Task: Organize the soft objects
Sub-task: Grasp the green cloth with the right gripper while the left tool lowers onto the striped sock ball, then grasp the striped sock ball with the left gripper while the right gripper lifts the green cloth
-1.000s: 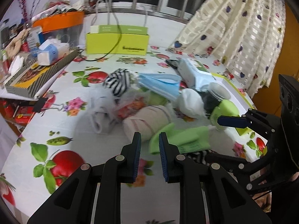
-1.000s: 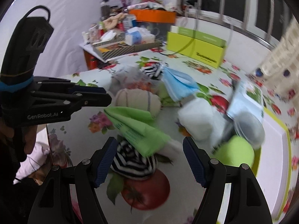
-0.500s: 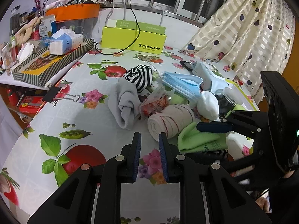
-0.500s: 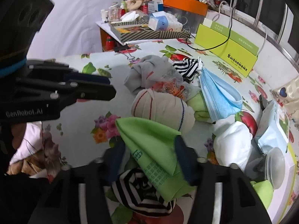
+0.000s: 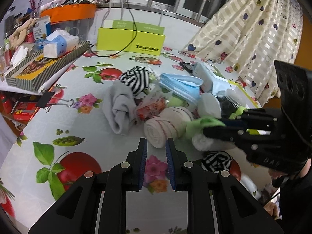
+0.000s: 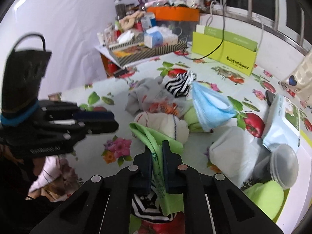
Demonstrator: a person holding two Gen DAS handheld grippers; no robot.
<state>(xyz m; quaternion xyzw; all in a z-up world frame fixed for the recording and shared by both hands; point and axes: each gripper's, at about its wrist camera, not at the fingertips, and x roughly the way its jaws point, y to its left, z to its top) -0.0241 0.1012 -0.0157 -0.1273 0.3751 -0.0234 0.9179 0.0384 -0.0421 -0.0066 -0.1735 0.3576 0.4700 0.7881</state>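
A heap of soft things lies on the fruit-print tablecloth (image 5: 81, 120). It holds a grey cloth (image 5: 120, 105), a striped sock (image 5: 136, 80), blue face masks (image 5: 181, 85), a rolled beige towel (image 5: 165, 126) and a white roll (image 6: 232, 152). My right gripper (image 6: 157, 146) is closing, and its pads press on a fold of the green cloth (image 6: 144, 132). A second striped sock (image 6: 146, 208) lies under it. My left gripper (image 5: 156, 148) hovers before the beige towel, jaws a narrow gap apart, nothing between them.
A yellow-green box (image 5: 130, 41) with a black cable stands at the back. A striped tray (image 5: 44, 66) of boxes sits far left, with a binder clip (image 5: 46, 99) beside it. A wipes pack (image 6: 282, 120), a plastic lid (image 6: 284, 165) and a curtain (image 5: 243, 29) are on the right.
The right gripper's jaws went from wide open to clamped on the green cloth, and the cloth's fold now stands up between them. The left gripper kept its narrow gap.
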